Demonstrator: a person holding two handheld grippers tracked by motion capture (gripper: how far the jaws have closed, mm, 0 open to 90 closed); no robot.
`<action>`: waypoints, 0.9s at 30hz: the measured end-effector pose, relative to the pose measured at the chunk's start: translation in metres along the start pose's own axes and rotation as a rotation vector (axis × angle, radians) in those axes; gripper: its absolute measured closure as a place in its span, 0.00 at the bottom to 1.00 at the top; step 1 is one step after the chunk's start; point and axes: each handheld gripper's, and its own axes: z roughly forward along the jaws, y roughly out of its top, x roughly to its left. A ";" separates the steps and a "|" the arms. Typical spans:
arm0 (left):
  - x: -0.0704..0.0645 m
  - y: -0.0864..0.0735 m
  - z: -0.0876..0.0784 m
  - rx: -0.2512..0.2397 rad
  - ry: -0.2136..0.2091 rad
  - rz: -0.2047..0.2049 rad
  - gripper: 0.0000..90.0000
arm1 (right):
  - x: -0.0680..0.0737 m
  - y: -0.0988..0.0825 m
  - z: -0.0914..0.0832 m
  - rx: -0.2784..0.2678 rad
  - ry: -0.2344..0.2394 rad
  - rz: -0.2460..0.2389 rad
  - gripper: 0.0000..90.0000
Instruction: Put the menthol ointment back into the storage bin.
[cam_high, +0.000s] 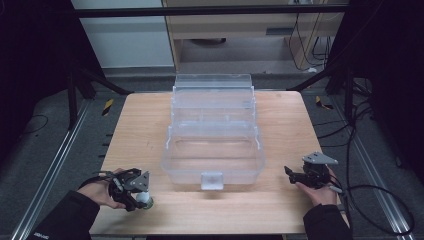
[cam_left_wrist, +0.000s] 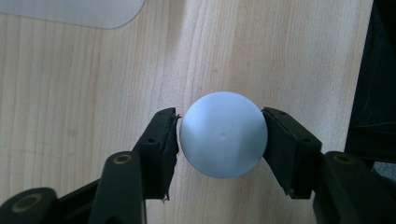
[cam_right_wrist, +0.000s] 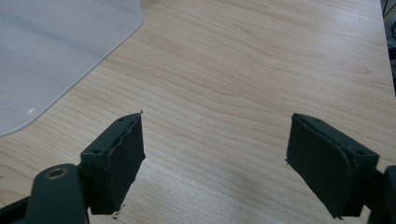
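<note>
Surface: wooden bench (cam_high: 150, 120), dark floor around it.
Left gripper (cam_left_wrist: 219, 135): at the near left corner, fingers (cam_left_wrist: 161, 140) flanking a pale blue ball (cam_left_wrist: 223, 134); right one touches, left shows a sliver of gap.
Right gripper (cam_right_wrist: 215, 158): near the right edge, fingers wide apart, empty.
Clear box (cam_high: 212, 150): mid-bench, open, reaching the far edge.
Risk: smooth ball likely squirts out if pinched off-centre.

centre: clear plastic organizer box (cam_high: 213, 135) blocks the table (cam_high: 140, 130) middle | left and right strips: bare wood, passable | near edge: open in front of latch (cam_high: 212, 180)
</note>
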 end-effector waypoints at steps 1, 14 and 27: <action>0.000 0.000 0.001 0.003 -0.002 -0.002 0.52 | 0.000 0.000 0.000 0.001 0.002 0.000 0.21; 0.001 0.005 -0.005 0.013 -0.021 -0.011 0.56 | 0.000 0.000 -0.001 0.000 0.002 -0.001 0.22; 0.002 0.004 -0.045 -0.039 0.025 -0.052 0.56 | 0.000 0.000 -0.001 0.002 0.007 -0.004 0.23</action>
